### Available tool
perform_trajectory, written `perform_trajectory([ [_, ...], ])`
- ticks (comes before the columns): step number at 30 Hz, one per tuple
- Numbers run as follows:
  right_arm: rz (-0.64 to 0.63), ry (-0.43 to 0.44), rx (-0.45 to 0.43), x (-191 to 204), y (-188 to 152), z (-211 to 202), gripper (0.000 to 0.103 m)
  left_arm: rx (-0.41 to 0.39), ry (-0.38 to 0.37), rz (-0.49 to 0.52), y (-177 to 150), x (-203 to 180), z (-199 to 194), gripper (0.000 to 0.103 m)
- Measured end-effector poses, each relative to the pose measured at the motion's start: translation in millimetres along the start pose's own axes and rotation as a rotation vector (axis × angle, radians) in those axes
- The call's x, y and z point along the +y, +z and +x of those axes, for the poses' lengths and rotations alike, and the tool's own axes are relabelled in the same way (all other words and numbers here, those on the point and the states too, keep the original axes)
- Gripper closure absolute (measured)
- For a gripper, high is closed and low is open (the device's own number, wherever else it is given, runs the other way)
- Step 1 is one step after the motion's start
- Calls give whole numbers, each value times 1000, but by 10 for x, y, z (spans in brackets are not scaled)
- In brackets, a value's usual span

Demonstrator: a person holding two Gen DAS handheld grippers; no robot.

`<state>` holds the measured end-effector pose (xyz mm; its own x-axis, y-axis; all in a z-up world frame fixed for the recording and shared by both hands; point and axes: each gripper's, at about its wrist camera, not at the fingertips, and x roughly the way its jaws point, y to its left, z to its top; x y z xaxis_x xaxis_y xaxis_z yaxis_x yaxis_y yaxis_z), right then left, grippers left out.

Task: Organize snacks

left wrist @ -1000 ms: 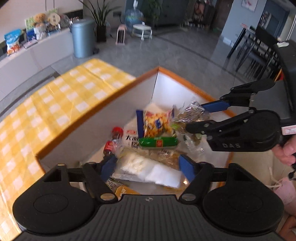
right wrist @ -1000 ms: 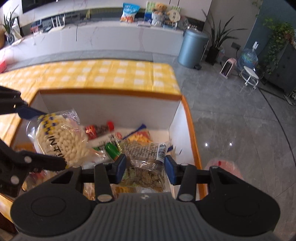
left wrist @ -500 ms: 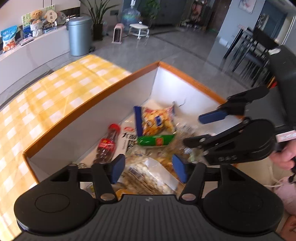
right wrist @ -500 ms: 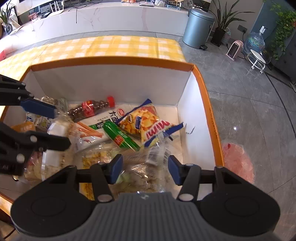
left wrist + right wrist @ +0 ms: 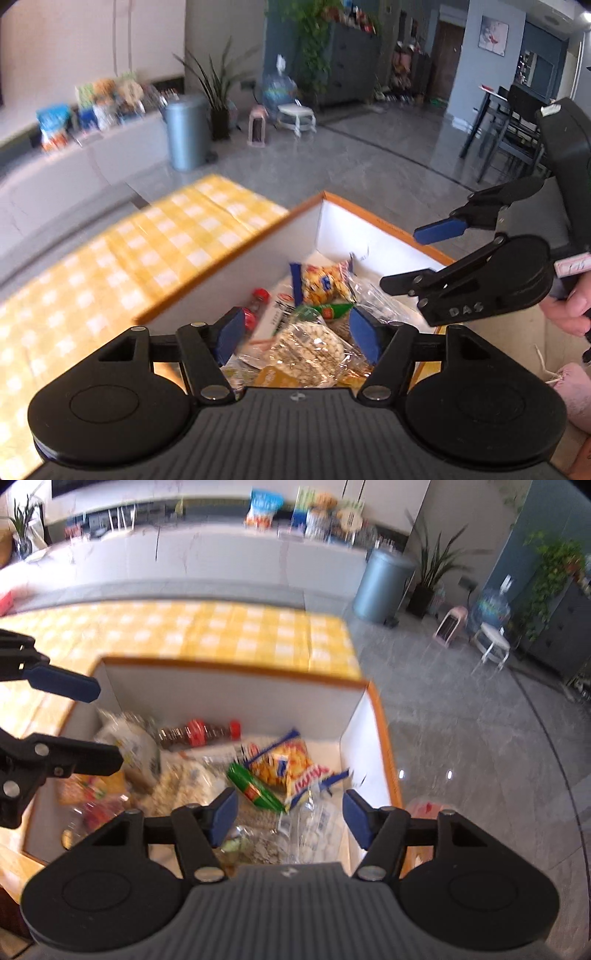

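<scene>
1. Left gripper (image 5: 295,334), black with blue pads, hangs over the near end of the white cardboard box with the orange rim (image 5: 258,240). Its jaws have just been opening and nothing's pinched between them.
2. Right under its fingers there's a clear bag of pale puffed snacks (image 5: 308,349), lying loose in the box.
3. Right gripper (image 5: 290,818) is the same deal: jaws have just been opening, nothing clamped, clear crinkly packets (image 5: 314,830) below it.
4. Just ahead of the right gripper: a green tube-shaped pack (image 5: 255,786) and a yellow-and-blue snack bag (image 5: 284,764).
5. Further ahead, a dark bottle with a red cap (image 5: 199,733) lies along the far wall.
6. Box sits on a yellow checked tablecloth (image 5: 221,631).
</scene>
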<state>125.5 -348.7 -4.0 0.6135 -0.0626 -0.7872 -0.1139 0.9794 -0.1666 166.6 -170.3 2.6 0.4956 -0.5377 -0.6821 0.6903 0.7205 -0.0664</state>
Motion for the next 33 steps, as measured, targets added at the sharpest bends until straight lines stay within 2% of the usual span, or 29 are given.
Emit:
perform_trajectory([
  [9, -25, 13, -187, 299, 16, -861, 34, -169, 136, -37, -180, -102, -852, 16],
  [12, -30, 30, -251, 430, -15, -1114, 26, -235, 191, -34, -245, -179, -1072, 13],
  [16, -28, 40, -339, 612, -81, -1357, 17, -320, 262, -19, -340, -298, -1288, 5],
  [18, -20, 55, -369, 688, -110, -1442, 15, -352, 310, -2, -394, -361, -1353, 2],
  [20, -7, 59, -393, 750, -136, -1500, 9, -375, 361, 22, -445, -429, -1387, 0],
  [23, 10, 20, -427, 893, -188, -1538, 8, -400, 414, 28, -535, -494, -1413, 0],
  [28, 117, 3, -418, 1050, -371, -1478, 7, -417, 453, -15, -646, -455, -1377, 0],
  [33, 211, -94, -424, 1222, -744, -1433, 7, -445, 473, -105, -810, -356, -1225, 0],
])
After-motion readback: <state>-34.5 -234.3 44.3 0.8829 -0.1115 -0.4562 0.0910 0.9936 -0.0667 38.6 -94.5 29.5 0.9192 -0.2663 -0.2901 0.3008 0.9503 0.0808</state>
